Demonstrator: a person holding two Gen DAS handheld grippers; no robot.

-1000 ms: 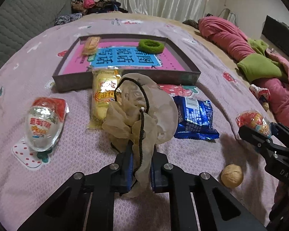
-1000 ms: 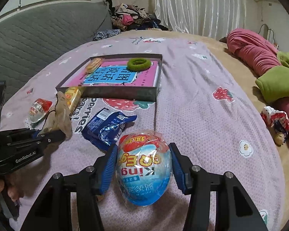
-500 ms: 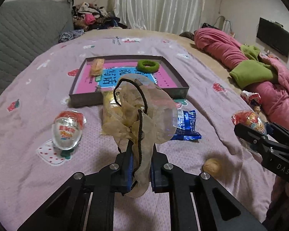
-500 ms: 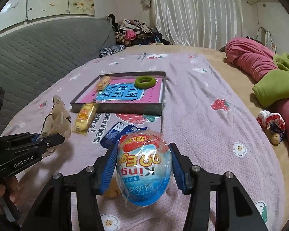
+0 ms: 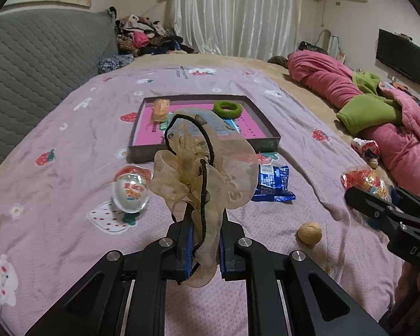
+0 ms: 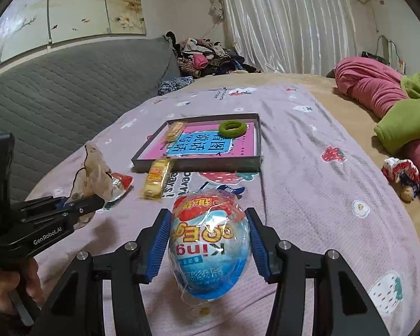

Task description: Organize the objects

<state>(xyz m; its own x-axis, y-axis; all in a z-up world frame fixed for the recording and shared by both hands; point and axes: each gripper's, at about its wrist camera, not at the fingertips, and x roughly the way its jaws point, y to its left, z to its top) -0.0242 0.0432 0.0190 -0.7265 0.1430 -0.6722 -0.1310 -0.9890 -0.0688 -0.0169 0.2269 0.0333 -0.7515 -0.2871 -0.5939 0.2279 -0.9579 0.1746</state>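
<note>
Mid-carry: left gripper clenched on sheer pouch, right gripper grasping toy egg. Next, likely onward over the tray, then release inside.

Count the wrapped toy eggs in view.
2. One egg is clamped in the right gripper; the other egg lies on the bedspread, left of the organza pouch in the left gripper. More may be hidden.

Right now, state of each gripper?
Left gripper: closed on the beige organza scrunchie.
Right gripper: closed on the plastic-wrapped toy egg.
</note>
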